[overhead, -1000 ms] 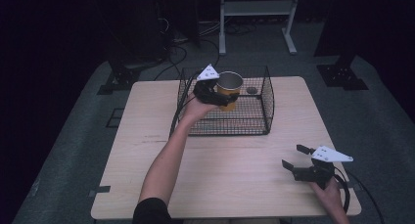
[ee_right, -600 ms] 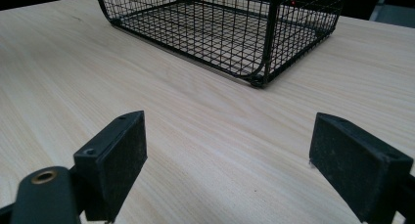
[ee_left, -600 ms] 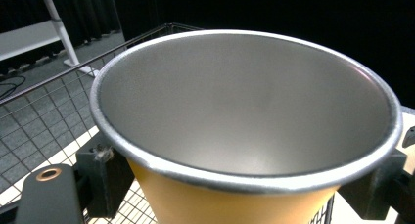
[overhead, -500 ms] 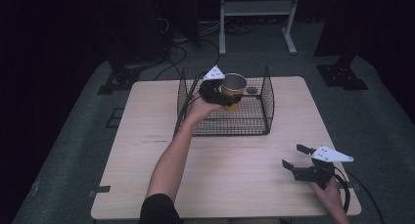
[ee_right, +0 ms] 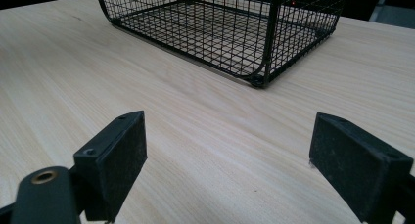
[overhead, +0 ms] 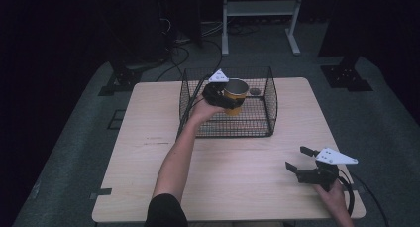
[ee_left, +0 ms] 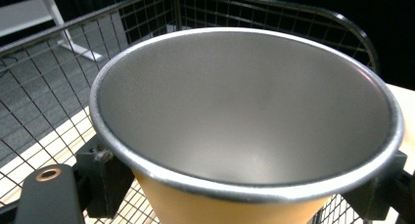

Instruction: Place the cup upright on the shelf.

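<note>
Currently my left gripper (overhead: 224, 95) clasps the yellow steel-lined cup (overhead: 235, 94) over the wire basket (overhead: 270, 105), not released. Right gripper (overhead: 299, 160) idles agape near the tabletop's (overhead: 148, 152) front right corner.

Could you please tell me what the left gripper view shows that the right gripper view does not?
The left gripper view shows the yellow cup, its steel inside bare, clamped between that gripper's jaws within the basket walls. The right gripper view shows the right gripper with jaws wide apart over the bare wooden table. Both show the black wire basket.
</note>
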Demonstrator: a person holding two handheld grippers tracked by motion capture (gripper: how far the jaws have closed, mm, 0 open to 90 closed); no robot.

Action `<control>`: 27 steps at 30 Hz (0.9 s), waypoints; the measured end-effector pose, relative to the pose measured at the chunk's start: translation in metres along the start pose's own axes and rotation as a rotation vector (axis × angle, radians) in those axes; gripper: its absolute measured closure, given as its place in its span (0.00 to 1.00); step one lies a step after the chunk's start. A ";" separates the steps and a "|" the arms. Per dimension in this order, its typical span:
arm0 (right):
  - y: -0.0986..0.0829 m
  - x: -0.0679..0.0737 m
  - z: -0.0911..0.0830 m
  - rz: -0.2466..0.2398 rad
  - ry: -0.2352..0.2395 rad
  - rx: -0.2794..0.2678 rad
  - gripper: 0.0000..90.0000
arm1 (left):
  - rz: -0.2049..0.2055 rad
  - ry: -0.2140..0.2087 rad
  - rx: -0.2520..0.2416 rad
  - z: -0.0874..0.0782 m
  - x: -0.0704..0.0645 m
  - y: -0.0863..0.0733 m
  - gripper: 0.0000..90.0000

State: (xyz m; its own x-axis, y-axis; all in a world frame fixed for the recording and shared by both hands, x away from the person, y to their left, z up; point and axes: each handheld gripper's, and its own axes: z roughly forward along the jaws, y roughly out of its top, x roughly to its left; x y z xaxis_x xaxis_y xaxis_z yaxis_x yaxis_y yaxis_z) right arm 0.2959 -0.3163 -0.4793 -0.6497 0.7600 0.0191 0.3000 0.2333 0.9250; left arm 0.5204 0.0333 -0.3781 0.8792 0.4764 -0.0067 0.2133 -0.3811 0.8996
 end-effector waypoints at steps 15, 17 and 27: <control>0.000 0.000 0.000 0.000 0.005 0.000 0.14 | 0.001 -0.006 0.070 0.018 0.013 -0.004 0.16; 0.000 -0.001 0.000 0.001 0.006 -0.001 0.14 | 0.005 0.000 0.088 0.020 0.014 -0.004 0.16; 0.000 -0.001 0.000 0.004 0.007 -0.003 0.14 | 0.018 -0.026 0.167 0.033 0.017 -0.011 0.16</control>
State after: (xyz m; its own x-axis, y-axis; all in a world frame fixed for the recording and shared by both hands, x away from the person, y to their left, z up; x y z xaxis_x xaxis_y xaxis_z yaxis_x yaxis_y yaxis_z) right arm 0.2962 -0.3172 -0.4793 -0.6537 0.7564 0.0257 0.3009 0.2286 0.9259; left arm 0.5471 0.0199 -0.4021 0.8937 0.4486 -0.0044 0.2634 -0.5168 0.8146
